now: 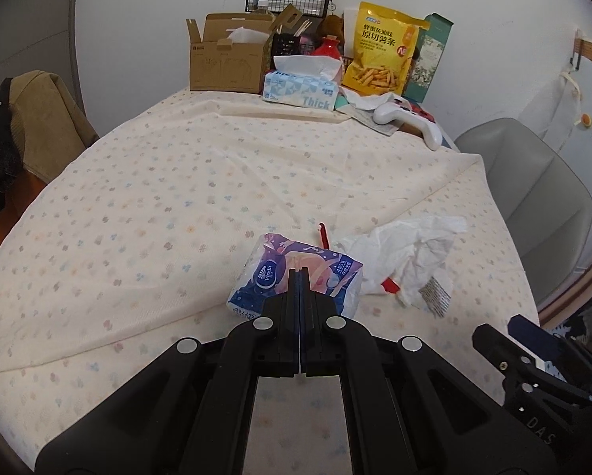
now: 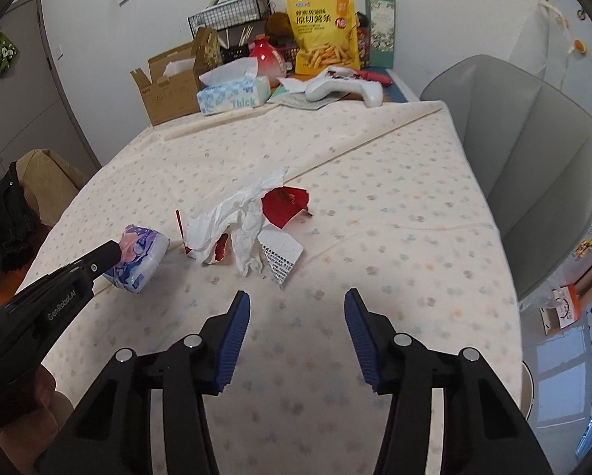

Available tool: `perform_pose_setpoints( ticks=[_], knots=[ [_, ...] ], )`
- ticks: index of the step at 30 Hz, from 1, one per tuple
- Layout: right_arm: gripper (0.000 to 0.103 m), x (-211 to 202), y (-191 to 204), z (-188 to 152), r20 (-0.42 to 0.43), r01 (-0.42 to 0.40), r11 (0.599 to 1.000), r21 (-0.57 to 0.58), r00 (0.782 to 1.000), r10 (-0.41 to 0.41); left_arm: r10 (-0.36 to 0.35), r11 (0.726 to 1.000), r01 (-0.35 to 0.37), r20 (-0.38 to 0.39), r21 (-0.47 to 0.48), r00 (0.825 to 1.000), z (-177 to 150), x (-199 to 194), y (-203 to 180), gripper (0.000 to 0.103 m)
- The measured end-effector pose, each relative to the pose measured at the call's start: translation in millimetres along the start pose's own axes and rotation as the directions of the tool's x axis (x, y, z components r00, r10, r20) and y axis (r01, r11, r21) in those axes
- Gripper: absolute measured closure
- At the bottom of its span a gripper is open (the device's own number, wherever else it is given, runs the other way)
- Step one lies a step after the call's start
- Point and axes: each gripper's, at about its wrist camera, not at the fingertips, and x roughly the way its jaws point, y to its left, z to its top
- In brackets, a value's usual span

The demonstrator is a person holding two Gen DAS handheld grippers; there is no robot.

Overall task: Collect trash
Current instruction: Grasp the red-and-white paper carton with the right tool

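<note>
A small purple-and-blue Vinda tissue pack lies on the flowered tablecloth. My left gripper is shut, its tips right at the pack's near end; whether they pinch the wrapper I cannot tell. To the right of the pack is a trash pile: crumpled white tissue, torn red paper and a white scrap with a barcode. My right gripper hangs open just short of the pile, with nothing between its blue pads.
At the table's far end stand a cardboard box, a "Thick" tissue box, a yellow snack bag and a white game controller. A grey chair stands on the right. A brown chair with a black garment is on the left.
</note>
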Motion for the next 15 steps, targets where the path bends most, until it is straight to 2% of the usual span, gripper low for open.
perform_pose_setpoints(
  ticks=[10,12,13,14,15],
  knots=[
    [0.061,51,5,9,-0.057,-0.026,1.0,-0.004,0.998,0.026,0.013,1.0,-0.014,-0.029,-0.023,0.999,6,20,5,0.102],
    [0.069,56,6,10,-0.061,-0.033,0.999,-0.002,0.998,0.033,0.02,0.999,-0.021,-0.03,-0.024,0.999,6,23,5,0.102],
    [0.076,57,7,10,-0.06,-0.036,0.999,-0.003,0.998,0.035,0.025,0.999,-0.026,-0.03,-0.023,0.999,5,24,5,0.102],
    [0.087,58,8,11,-0.062,-0.039,0.999,-0.005,0.997,0.039,0.028,0.999,-0.029,-0.03,-0.02,0.999,5,25,4,0.102],
    [0.09,59,9,10,-0.065,-0.043,0.999,-0.005,0.997,0.043,0.03,0.999,-0.03,-0.03,-0.018,0.999,5,26,4,0.102]
  ],
)
